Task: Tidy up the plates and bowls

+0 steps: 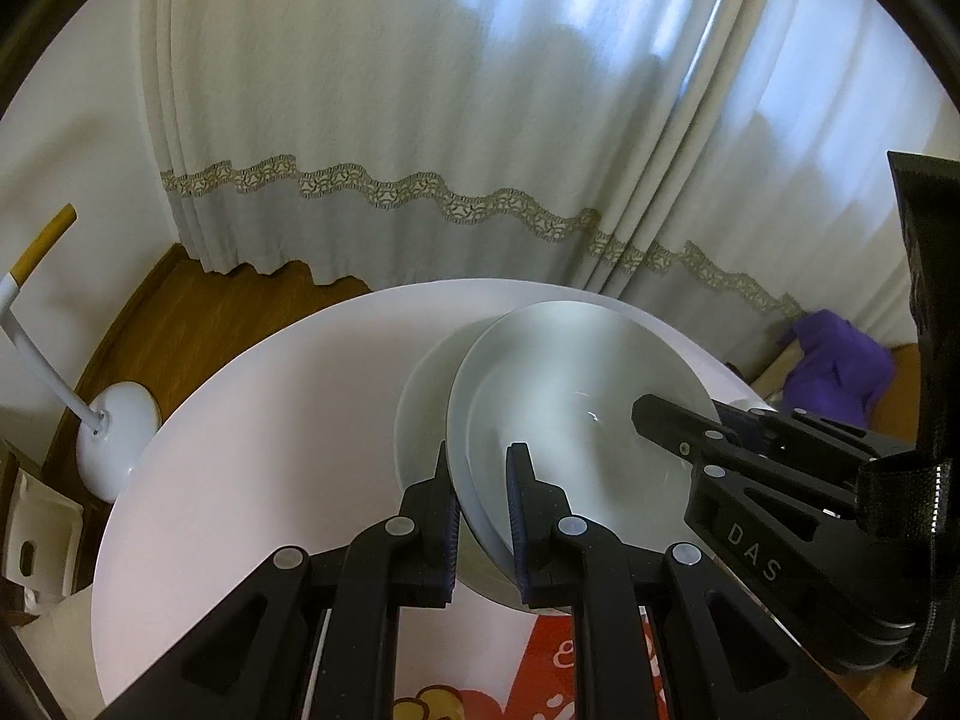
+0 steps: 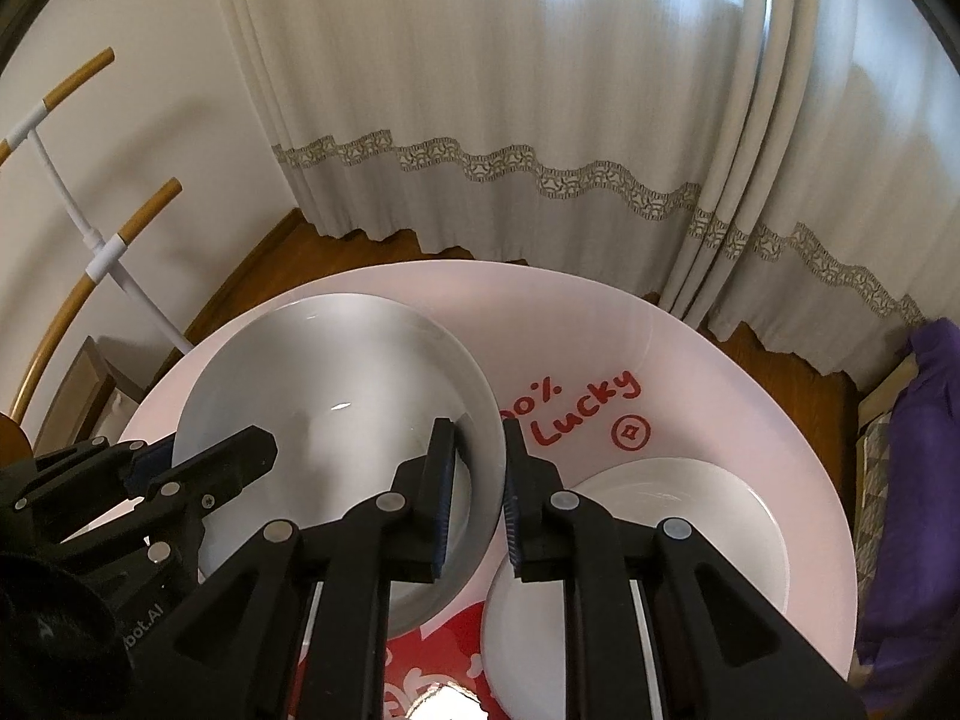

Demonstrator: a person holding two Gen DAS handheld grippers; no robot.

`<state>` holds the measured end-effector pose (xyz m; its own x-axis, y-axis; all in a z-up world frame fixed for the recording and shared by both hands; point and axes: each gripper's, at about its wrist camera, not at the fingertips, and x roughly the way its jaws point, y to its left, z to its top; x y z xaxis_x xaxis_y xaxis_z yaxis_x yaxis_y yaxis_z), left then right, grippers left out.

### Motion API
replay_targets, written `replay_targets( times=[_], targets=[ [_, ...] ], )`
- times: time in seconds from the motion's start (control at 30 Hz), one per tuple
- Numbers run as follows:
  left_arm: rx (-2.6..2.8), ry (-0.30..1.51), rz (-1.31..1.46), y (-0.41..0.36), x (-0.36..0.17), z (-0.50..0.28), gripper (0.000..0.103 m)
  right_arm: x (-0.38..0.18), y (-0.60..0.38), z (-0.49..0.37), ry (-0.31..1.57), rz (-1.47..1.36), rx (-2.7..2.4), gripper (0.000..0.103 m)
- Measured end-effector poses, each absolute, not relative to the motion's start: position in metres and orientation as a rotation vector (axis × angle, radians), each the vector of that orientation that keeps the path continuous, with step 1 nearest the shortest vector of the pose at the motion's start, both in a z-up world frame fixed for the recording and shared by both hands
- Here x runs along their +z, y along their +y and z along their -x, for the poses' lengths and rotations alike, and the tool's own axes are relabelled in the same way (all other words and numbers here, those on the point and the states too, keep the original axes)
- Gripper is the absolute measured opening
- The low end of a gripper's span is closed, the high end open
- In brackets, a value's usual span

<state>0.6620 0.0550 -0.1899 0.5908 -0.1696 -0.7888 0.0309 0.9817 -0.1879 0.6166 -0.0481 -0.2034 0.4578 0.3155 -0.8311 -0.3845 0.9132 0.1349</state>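
A white deep plate hangs between both grippers over the round white table. My left gripper is shut on its near rim in the left wrist view and shows at the left of the right wrist view. My right gripper is shut on the opposite rim, and its tip reaches in from the right in the left wrist view. A second white plate lies just under the held one. Another white plate rests on the table to the right.
A red printed mat with the word "Lucky" lies on the table. A white coat stand stands on the wooden floor at the left. Pale curtains hang behind. A purple cloth is at the right.
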Motion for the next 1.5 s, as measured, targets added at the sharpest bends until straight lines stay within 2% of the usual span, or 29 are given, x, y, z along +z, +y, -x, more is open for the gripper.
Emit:
replay_targets(
  times=[0.67, 0.83, 0.9, 0.97, 1.13, 1.27, 1.47, 1.5],
  targets=[
    [-0.089, 0.906, 0.126, 0.043, -0.195, -0.659, 0.013, -0.216, -0.046, -0.621, 1.031, 0.055, 0.430, 0.014],
    [-0.087, 0.898, 0.125, 0.045, -0.191, -0.651, 0.021, -0.214, -0.044, -0.619, 1.030, 0.054, 0.421, 0.014],
    [-0.081, 0.897, 0.125, 0.047, -0.191, -0.646, 0.031, -0.214, -0.044, -0.619, 1.037, 0.045, 0.415, 0.015],
    [-0.074, 0.893, 0.126, 0.049, -0.190, -0.643, 0.035, -0.214, -0.043, -0.618, 1.042, 0.042, 0.415, 0.016],
    [-0.064, 0.901, 0.141, 0.054, -0.185, -0.632, 0.037, -0.205, -0.051, -0.614, 1.032, 0.006, 0.414, 0.018],
    [-0.062, 0.886, 0.140, 0.055, -0.177, -0.618, 0.044, -0.190, -0.060, -0.600, 1.008, -0.020, 0.417, 0.018],
    [-0.075, 0.840, 0.117, 0.047, -0.154, -0.574, 0.052, -0.161, -0.075, -0.558, 0.977, -0.047, 0.425, 0.027],
    [-0.078, 0.826, 0.108, 0.045, -0.149, -0.564, 0.055, -0.157, -0.078, -0.551, 0.970, -0.051, 0.428, 0.032]
  ],
)
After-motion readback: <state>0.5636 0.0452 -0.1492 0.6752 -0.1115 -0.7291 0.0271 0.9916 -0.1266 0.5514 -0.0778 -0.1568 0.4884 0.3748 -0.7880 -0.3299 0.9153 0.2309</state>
